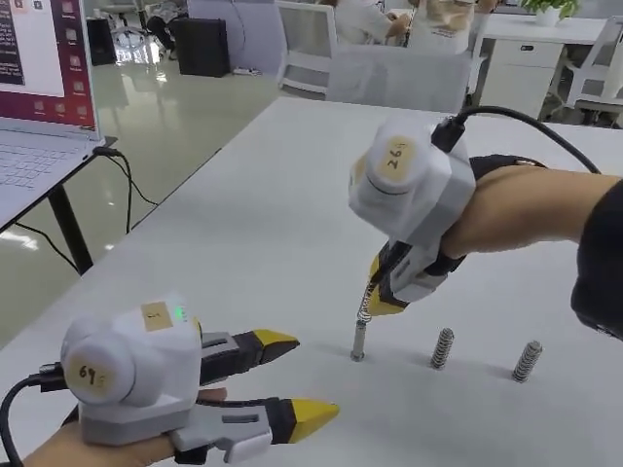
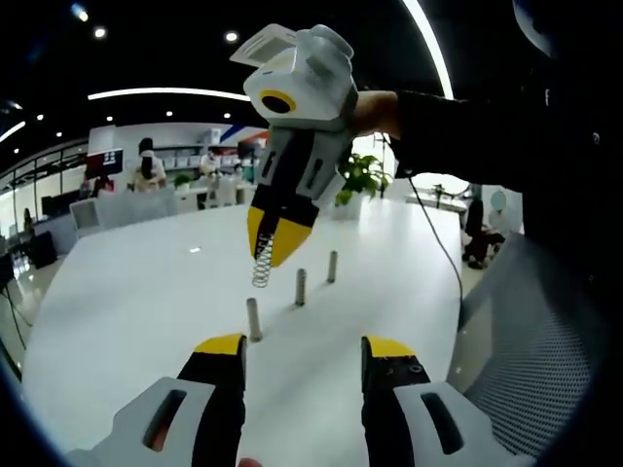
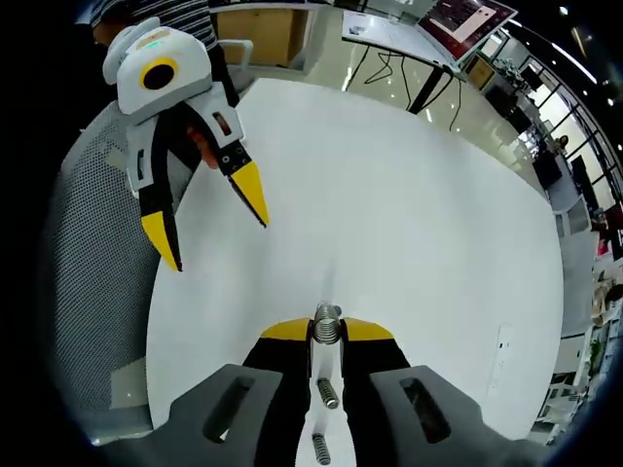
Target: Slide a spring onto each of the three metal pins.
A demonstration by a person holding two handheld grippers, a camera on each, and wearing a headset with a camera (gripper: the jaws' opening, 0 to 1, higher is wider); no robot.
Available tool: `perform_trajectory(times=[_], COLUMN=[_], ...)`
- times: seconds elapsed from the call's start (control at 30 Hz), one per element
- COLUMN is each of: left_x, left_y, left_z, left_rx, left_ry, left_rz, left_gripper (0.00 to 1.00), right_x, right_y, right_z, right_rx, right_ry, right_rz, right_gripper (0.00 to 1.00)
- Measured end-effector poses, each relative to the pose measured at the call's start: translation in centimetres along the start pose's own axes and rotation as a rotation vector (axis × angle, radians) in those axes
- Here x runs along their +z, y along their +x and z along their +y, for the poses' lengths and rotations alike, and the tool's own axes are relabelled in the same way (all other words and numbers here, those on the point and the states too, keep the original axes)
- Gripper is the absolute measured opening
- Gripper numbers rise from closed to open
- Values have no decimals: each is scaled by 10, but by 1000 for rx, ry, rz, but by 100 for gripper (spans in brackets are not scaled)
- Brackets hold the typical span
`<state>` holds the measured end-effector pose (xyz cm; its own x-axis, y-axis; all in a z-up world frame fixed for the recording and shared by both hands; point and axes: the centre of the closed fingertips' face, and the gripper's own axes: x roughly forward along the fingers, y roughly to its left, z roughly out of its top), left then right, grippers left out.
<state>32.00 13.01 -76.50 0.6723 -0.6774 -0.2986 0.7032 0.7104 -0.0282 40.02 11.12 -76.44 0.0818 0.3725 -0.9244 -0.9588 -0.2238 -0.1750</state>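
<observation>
Three metal pins stand in a row on the white table (image 1: pixel 243 253). The left pin (image 1: pixel 359 341) (image 2: pixel 254 319) is bare. The middle pin (image 1: pixel 443 347) (image 2: pixel 301 287) and the right pin (image 1: pixel 527 360) (image 2: pixel 333 266) each wear a spring. My right gripper (image 1: pixel 384 292) (image 2: pixel 270 243) (image 3: pixel 327 333) hangs just above the bare pin, shut on a spring (image 1: pixel 366 304) (image 2: pixel 262 261) (image 3: pixel 327 326) that points down at the pin's top. My left gripper (image 1: pixel 297 379) (image 2: pixel 305 347) (image 3: pixel 209 222) stands open and holds nothing, near the table's front edge, a short way left of the bare pin.
A laptop (image 1: pixel 39 97) sits on a side desk at the far left, with a cable hanging off it. A mesh chair (image 3: pixel 97 292) is close behind the table's near edge. Desks, chairs and people are far off at the back.
</observation>
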Motion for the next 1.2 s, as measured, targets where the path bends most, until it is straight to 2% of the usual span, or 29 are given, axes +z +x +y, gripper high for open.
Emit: perform_trajectory(times=[0.07, 0.37, 0.8, 1.2], left_x=[0, -1, 0, -2], left_y=[0, -1, -1, -1], left_z=[0, 0, -1, -1], left_rx=[0, -1, -5, -5], left_ry=[1, -1, 3, 3], left_rz=[0, 0, 1, 5], left_gripper=[42, 43, 43, 43], right_x=[-3, -5, -8, -13], right_y=[5, 16, 25, 42], right_z=[-3, -7, -7, -4], right_rx=[-2, 10, 31, 46], right_ry=[2, 24, 45, 60], right_rz=[16, 24, 35, 54], right_gripper=[8, 8, 8, 8])
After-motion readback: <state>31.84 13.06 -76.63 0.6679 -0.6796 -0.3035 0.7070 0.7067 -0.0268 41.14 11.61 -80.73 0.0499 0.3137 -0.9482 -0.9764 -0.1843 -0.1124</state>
